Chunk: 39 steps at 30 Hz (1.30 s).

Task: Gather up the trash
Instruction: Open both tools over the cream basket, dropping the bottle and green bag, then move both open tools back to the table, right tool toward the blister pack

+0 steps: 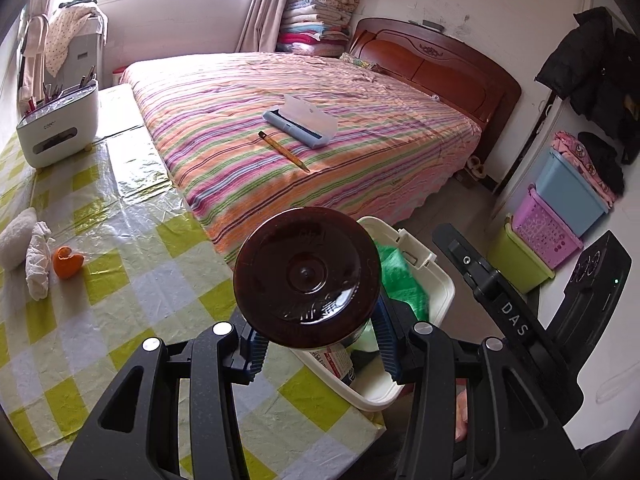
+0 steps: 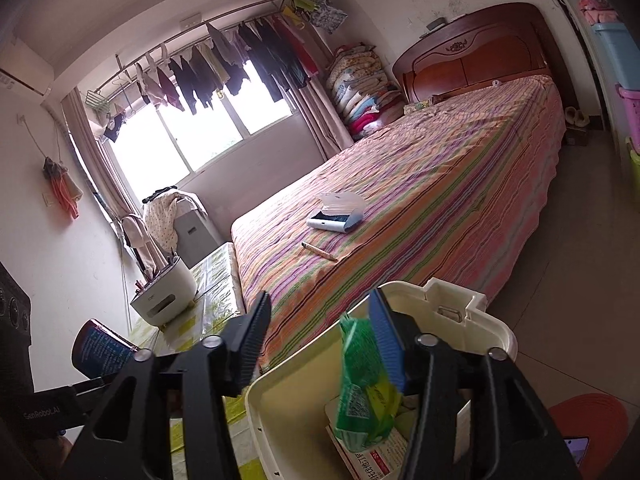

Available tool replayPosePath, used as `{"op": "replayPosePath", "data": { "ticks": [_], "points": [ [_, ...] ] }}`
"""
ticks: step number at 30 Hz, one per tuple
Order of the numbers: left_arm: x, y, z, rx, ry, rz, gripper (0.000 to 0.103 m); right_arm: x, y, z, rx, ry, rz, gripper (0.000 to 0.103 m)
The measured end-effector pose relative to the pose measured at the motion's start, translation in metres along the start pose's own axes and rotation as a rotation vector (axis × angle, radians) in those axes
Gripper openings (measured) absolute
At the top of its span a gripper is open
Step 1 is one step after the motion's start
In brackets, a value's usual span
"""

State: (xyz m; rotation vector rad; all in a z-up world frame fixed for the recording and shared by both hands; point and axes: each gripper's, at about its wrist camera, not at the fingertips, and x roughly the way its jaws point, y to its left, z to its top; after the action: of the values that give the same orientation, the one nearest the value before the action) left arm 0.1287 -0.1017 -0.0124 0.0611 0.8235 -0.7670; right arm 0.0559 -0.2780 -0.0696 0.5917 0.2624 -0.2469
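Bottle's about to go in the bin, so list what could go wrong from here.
1. The brown bottle is gripped low by the left fingers; it might tip out.
2. It hangs over the bin rim near the table edge, so it could miss.
3. The green wrapper may snag on the right fingers.

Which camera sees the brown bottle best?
The left wrist view. The brown bottle fills the middle, bottom toward the camera, clamped in the left gripper. The right wrist view catches only its labelled side at the left edge, partly hidden by the right gripper.
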Motion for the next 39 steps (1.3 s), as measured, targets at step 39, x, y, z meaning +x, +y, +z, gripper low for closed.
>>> {"op": "replayPosePath", "data": {
  "ticks": [39],
  "points": [
    [-0.021, 0.029, 0.013, -0.026, -0.074, 0.121, 0.081, -0.030, -0.008, 0.003, 0.079, -0.114, 0.176, 0.070]
  ]
}}
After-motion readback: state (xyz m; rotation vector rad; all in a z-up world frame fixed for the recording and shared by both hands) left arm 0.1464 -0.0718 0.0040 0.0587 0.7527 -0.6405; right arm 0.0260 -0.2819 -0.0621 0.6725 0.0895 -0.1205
